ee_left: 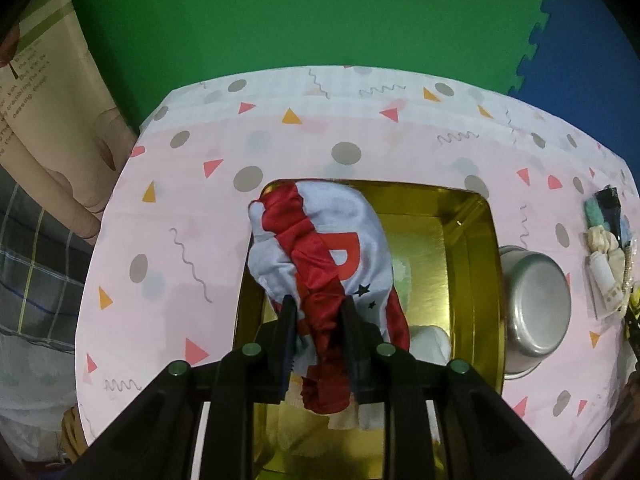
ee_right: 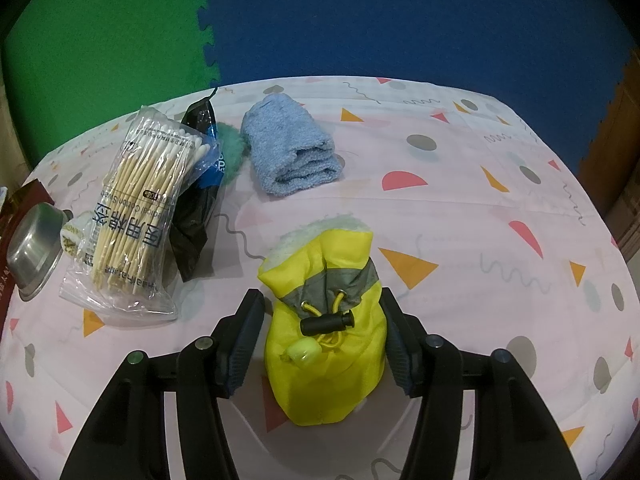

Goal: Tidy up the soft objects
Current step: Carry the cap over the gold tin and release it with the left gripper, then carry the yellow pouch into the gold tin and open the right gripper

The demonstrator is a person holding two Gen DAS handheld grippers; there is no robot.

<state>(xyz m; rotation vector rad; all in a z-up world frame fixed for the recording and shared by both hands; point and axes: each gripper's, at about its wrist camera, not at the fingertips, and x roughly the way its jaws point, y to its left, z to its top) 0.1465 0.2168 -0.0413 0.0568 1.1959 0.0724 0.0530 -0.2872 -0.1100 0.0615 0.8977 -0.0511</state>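
Observation:
My left gripper [ee_left: 318, 304] is shut on a red and white cloth [ee_left: 320, 240] with a red letter on it, held over the gold tin box [ee_left: 472, 240]. White soft items lie inside the box under the cloth. My right gripper [ee_right: 322, 300] is open, its fingers on either side of a yellow drawstring pouch [ee_right: 324, 344] lying on the pink tablecloth [ee_right: 480, 220]. A folded blue towel [ee_right: 292, 148] lies further back. A green fluffy item [ee_right: 230, 152] peeks out to the left of the towel.
A bag of cotton swabs [ee_right: 140, 208] and a black packet [ee_right: 196, 200] lie left of the pouch. An upturned steel bowl [ee_right: 36, 248] sits at the far left, also right of the box in the left wrist view [ee_left: 536, 312]. Green and blue foam mats cover the floor.

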